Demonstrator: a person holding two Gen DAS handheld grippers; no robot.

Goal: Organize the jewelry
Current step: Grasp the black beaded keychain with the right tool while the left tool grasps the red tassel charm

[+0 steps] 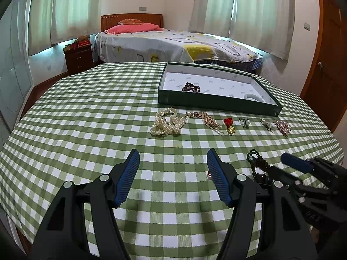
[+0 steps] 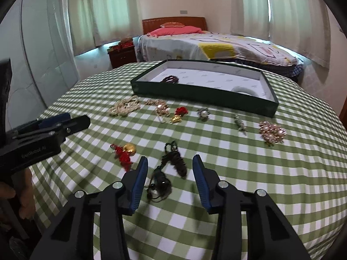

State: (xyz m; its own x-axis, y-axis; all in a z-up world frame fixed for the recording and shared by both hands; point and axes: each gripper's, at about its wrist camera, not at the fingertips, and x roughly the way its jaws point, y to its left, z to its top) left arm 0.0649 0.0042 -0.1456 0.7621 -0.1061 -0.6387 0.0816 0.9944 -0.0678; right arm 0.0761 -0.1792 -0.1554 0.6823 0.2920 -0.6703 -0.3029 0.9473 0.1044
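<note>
The right gripper (image 2: 170, 166) hangs over the checked surface (image 2: 238, 173), fingers apart and straddling a dark beaded piece (image 2: 175, 162) without touching it — the left gripper (image 1: 173, 162) holds nothing, fingers released; a green tray (image 1: 216, 103) sits beyond the jewelry row

Bed (image 1: 173, 43), pink pillow (image 1: 132, 28) (wooden nightstand (image 1: 79, 58) beside)
</note>
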